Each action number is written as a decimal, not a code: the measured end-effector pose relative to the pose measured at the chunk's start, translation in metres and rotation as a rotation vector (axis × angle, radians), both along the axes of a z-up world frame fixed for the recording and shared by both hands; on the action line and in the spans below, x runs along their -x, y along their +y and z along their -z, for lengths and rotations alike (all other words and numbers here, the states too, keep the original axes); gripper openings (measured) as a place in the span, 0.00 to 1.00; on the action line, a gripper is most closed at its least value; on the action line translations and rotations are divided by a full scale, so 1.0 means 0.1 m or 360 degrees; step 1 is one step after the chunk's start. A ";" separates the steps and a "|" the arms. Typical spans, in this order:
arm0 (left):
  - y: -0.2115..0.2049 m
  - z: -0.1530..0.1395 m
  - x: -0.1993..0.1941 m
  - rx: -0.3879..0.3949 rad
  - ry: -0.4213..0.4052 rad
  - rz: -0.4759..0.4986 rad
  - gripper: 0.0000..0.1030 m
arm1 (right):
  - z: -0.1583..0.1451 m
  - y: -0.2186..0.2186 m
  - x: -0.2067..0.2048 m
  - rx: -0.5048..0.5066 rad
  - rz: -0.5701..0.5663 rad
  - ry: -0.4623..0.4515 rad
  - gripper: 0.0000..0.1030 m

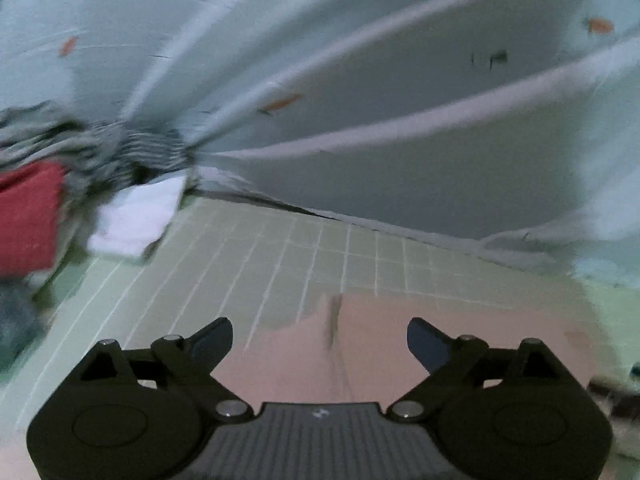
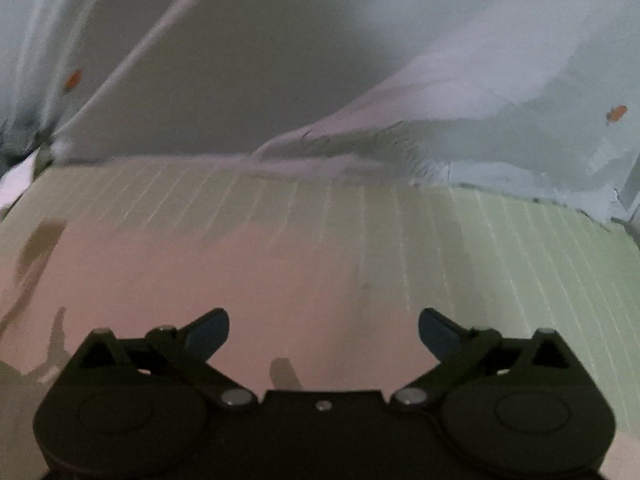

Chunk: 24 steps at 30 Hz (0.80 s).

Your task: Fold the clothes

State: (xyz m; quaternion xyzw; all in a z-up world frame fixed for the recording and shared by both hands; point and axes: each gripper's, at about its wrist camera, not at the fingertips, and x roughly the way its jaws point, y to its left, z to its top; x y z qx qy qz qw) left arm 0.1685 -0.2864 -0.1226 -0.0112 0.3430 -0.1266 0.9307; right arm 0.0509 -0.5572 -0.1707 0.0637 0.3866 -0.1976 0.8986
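Left wrist view gives me the left gripper (image 1: pixel 319 338) with its two dark fingers spread wide and nothing between them. Under it I see a green cutting mat (image 1: pixel 248 256) with a white grid, and a bare pinkish patch (image 1: pixel 380 344) of surface just ahead of the fingertips. Beyond the mat, a pale blue garment (image 1: pixel 400 92) with small orange marks fills the upper half of the picture. It hangs or billows in long folds, and its lower hem meets the far edge of the mat. The picture is blurred, so I cannot tell what holds the cloth up. To the far left I make out a heap of other clothes: a striped grey piece (image 1: pixel 120 144), a red piece (image 1: pixel 28 216) and a folded white piece (image 1: pixel 136 216) lying on the mat's edge.

From the right wrist view, the right gripper (image 2: pixel 324 328) is likewise spread apart and empty, poised over the same pinkish area (image 2: pixel 240 280) with the gridded mat (image 2: pixel 540 248) stretching ahead and to the right. The pale blue garment (image 2: pixel 500 80) rises behind the mat's far edge, well clear of my fingers, with one fold running down to the mat near the middle.
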 end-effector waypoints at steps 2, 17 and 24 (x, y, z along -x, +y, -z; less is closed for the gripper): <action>0.11 -0.05 0.28 0.0023 0.0011 -0.0044 0.99 | 0.02 0.23 0.25 -0.0022 0.0006 0.0028 0.99; 1.38 0.12 0.88 -0.0060 0.0166 -0.0409 1.00 | 0.20 1.05 1.15 -0.0168 0.0150 0.0138 0.99; 2.17 0.25 0.76 -0.0065 0.0242 -0.0628 1.00 | 0.33 1.28 1.30 -0.0142 0.0327 0.0124 1.00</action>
